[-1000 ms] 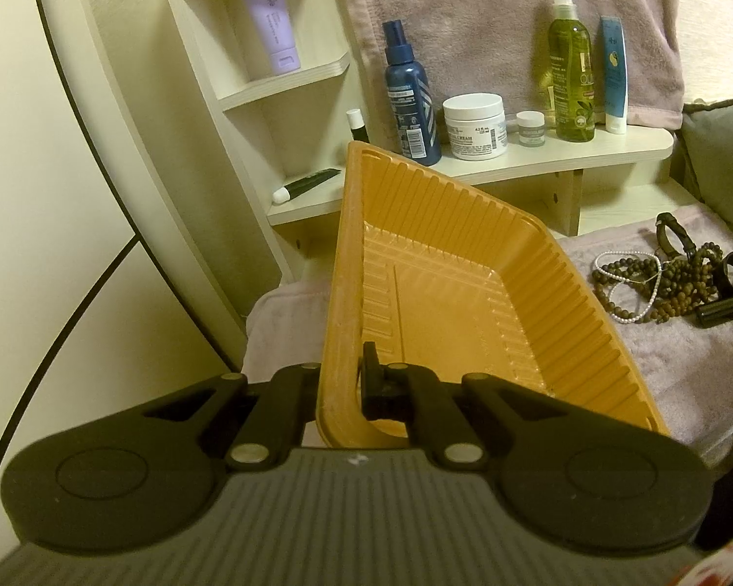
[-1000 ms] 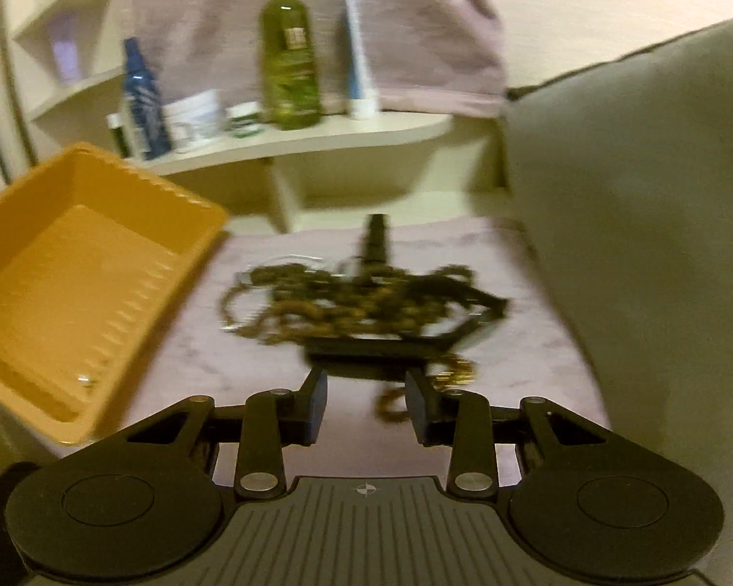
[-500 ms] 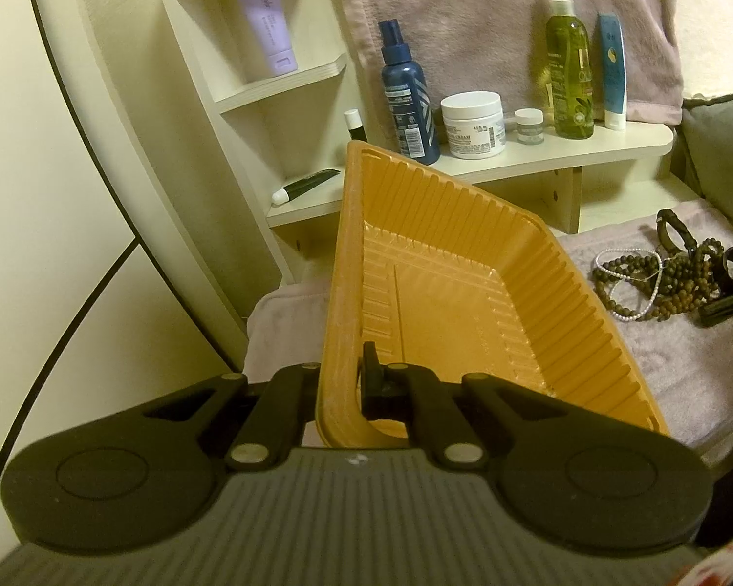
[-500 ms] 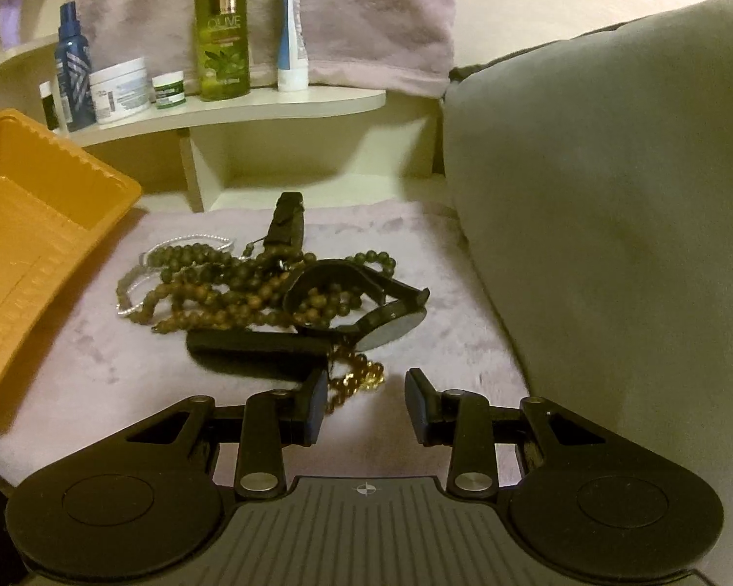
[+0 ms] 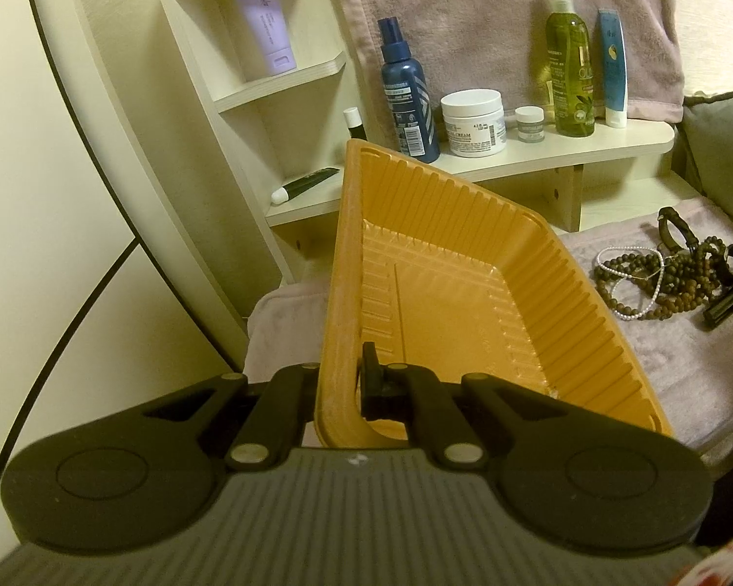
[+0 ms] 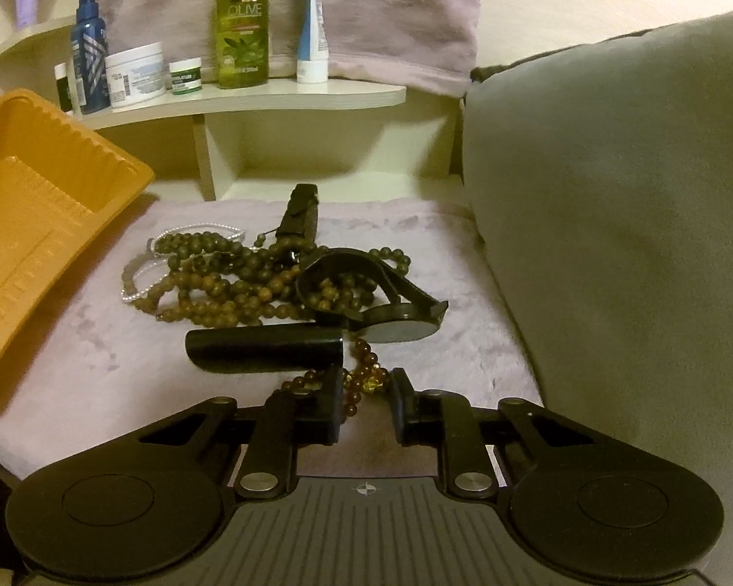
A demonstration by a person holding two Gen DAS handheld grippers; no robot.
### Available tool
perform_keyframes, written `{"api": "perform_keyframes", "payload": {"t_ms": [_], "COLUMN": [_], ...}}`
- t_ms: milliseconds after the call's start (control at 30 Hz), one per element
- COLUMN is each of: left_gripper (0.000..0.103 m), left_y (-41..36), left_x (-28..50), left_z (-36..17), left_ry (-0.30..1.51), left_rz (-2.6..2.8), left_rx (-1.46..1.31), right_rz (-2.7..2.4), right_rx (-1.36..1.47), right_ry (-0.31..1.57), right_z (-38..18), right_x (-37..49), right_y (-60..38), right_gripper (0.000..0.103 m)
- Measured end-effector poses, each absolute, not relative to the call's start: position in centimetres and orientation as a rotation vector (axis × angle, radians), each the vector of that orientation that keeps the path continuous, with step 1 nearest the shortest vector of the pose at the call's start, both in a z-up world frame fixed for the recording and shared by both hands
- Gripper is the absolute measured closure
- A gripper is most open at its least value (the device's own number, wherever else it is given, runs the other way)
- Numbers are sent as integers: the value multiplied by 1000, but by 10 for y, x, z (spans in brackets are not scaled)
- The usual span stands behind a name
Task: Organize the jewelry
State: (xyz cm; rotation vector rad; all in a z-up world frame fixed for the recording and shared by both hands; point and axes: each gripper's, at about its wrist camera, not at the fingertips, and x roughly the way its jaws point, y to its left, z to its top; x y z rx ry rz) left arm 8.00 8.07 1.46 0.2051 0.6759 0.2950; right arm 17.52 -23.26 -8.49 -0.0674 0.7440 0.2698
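The left tool (image 5: 339,383) is clamped tight on the near rim of an orange plastic tray (image 5: 464,303), holding it tipped up on the left side of the scene so that its empty, ribbed well faces the jewelry, apparently to make dropping pieces in easier. To the right, the jewelry lies in a tangled heap on a mauve towel (image 6: 440,224): strands of brown wooden beads (image 6: 229,288), a thin white pearl strand (image 6: 137,288), a black watch (image 6: 366,293) with its strap looped over the beads, and a black cylinder (image 6: 264,349) at the near edge. The right tool (image 6: 366,403) is lowered to the heap's near side, its jaws closing around a small amber bead bracelet (image 6: 361,381) that sits between them; the pads do not yet appear to press on it. That bracelet looks chosen because it lies loosest at the heap's near edge, clear of the knotted strands. Nothing has reached the tray, so the sorting seems barely begun. A grey cushion (image 6: 611,219) hems in the right side, and toiletry bottles (image 6: 242,19) line a shelf (image 6: 269,95) at the far end.
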Motion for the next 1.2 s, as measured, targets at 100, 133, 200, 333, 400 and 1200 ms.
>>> {"api": "perform_keyframes", "payload": {"t_ms": [100,133,200,333,400,1200], "left_gripper": [100,100,100,100,100,100], "left_y": [81,81,81,81,81,81], "left_x": [80,80,81,81,81,79], "left_z": [15,15,14,13,13,13], "left_ry": [676,676,675,674,674,675], "left_rz": [295,295,294,294,294,292], "left_rx": [205,204,205,205,205,201], "right_rz": [268,265,259,250,250,635], "right_rx": [-64,-67,-69,-61,-61,-8], "right_ry": [738,733,730,715,704,597], "right_z": [-81,-79,-77,-70,-66,-1], "right_x": [169,167,162,155,152,145], "right_y": [-234,-234,-236,-241,-242,-157], "right_gripper": [83,83,83,83,83,83]}}
